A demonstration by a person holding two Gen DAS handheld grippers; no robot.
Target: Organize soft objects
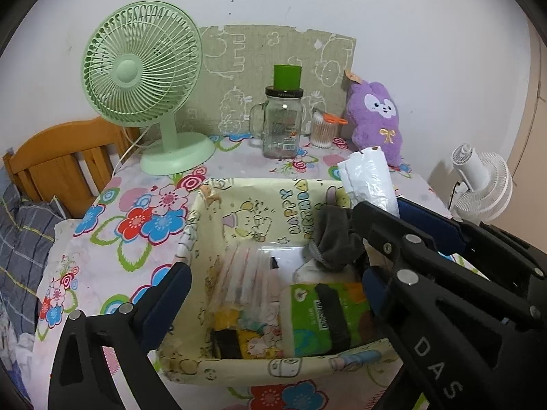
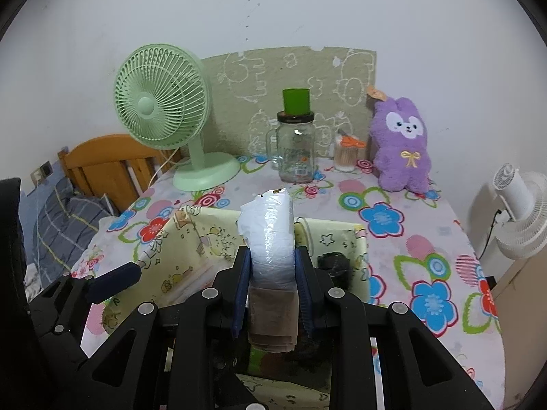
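two tongs | left tongs (image 1: 273, 276) wide apart, empty | right tongs (image 2: 271, 273) clamped on plastic packet (image 2: 270, 232)

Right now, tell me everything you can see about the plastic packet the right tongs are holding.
The plastic packet is crinkly, whitish and translucent, with a folded brown fabric item showing at its lower end. The right tongs are shut on its middle, blue pads pressing both sides. It stands upright, tapering upward, above the yellow cartoon-print fabric bin.

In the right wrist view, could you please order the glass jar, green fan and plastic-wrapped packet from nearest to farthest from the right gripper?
1. Plastic-wrapped packet: clamped in the right gripper.
2. Glass jar: straight ahead, mid-table.
3. Green fan: far left, back corner; only slightly beyond the jar.
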